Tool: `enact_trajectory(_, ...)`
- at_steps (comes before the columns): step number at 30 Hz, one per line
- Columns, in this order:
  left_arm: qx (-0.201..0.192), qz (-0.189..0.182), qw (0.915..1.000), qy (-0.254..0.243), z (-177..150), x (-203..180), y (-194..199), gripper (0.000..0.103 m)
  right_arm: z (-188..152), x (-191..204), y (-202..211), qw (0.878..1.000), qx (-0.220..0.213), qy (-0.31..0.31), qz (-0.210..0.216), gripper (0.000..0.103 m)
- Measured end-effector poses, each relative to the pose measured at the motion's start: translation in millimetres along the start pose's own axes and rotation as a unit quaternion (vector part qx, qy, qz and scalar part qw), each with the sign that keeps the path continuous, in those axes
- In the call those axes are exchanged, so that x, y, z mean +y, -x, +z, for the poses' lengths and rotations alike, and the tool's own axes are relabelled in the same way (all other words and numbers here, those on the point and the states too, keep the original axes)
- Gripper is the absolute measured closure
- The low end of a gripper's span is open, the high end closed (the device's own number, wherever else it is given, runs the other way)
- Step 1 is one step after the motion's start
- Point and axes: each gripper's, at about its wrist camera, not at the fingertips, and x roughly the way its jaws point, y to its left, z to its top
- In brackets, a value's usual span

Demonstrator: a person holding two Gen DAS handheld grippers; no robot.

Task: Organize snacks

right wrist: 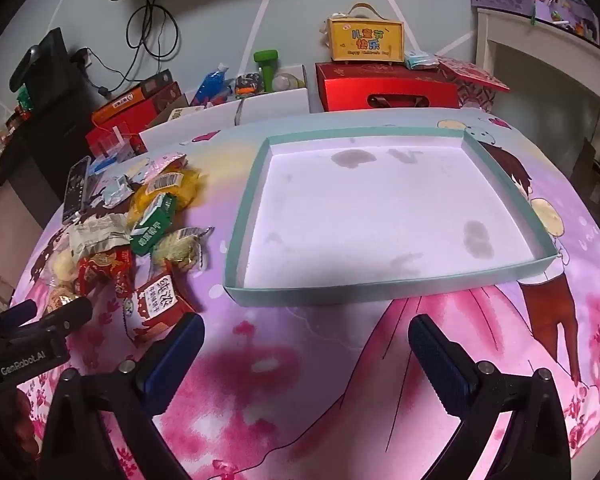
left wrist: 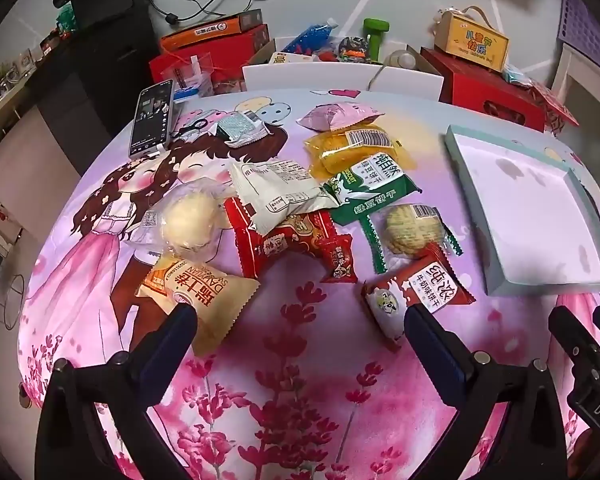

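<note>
Pink cartoon-printed cloth [left wrist: 300,360] covers the table; boxes, cables and a yellow carry-case [right wrist: 364,40] are stacked along the far wall.

Left gripper [left wrist: 300,320]: jaws spread wide, nothing between them, held above the cloth and tilted down. A pile of wrapped snacks is spread just beyond the fingertips. A beige packet with red lettering [left wrist: 196,300] lies at the left jaw's tip, partly hidden by it. A red-brown biscuit packet [left wrist: 420,292] lies at the right jaw's tip. Straight ahead of the gap: a red packet [left wrist: 284,240], a white packet [left wrist: 276,192], a green biscuit packet [left wrist: 372,188]. Further out: a yellow packet [left wrist: 352,148] and a pink packet [left wrist: 336,116]. A phone [left wrist: 152,120] is seen far ahead, to the left.

Right gripper [right wrist: 306,334]: jaws released, empty, over bare cloth. A shallow teal-rimmed tray [right wrist: 252,200], white inside and marked with grey smudges, lies directly ahead of the gap. No snack is in it. The snack pile lies left of the left jaw.
</note>
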Motion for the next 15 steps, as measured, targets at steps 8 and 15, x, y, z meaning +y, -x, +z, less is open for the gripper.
enact_trajectory(8, -0.011, 0.005, 0.9999, 0.005, 1, 4, -2, 0.0, -1, 2, -13, 1.0, 0.009, -0.004, -0.021, 0.0)
enact_trajectory(15, -0.008, 0.009, 0.9999, -0.001, -2, -1, -11, 0.0, -4, 0, -19, 0.999, -0.022, -0.01, -0.043, 0.0)
